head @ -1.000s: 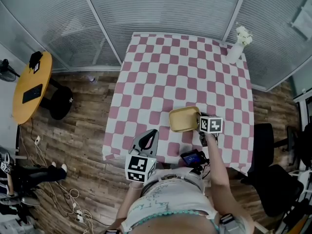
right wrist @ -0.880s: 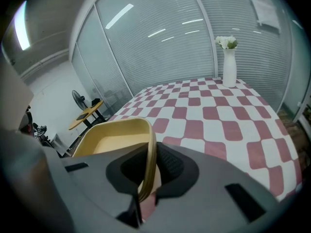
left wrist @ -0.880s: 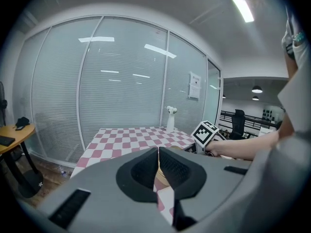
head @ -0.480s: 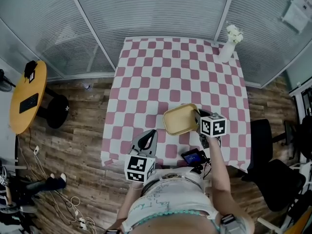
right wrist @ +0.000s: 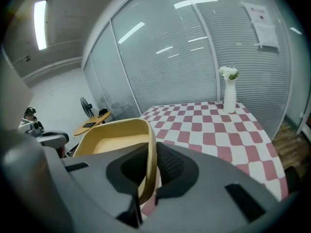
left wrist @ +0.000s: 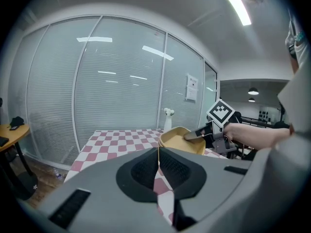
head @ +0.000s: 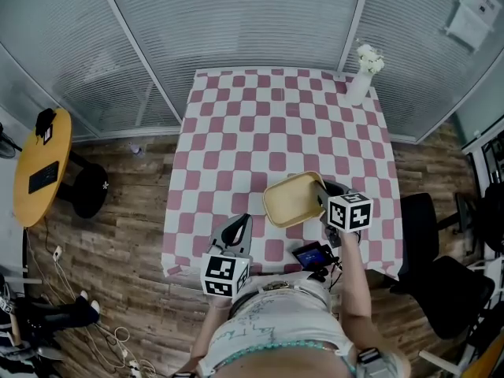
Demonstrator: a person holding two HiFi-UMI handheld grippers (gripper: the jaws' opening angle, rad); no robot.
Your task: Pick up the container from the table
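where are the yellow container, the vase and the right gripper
yellow container (head: 291, 201): head view, its inner floor.
vase (head: 357, 91): head view, its white body.
right gripper (right wrist: 148, 171): right gripper view, midway between its jaws, which clamp the container's rim.

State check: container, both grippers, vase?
container: empty, tilted, gripped by its wall, looks lifted off the table
right gripper: shut on the container wall
left gripper: shut, nothing between the jaws, held near the table's near edge
vase: upright at the far right corner, flowers in it
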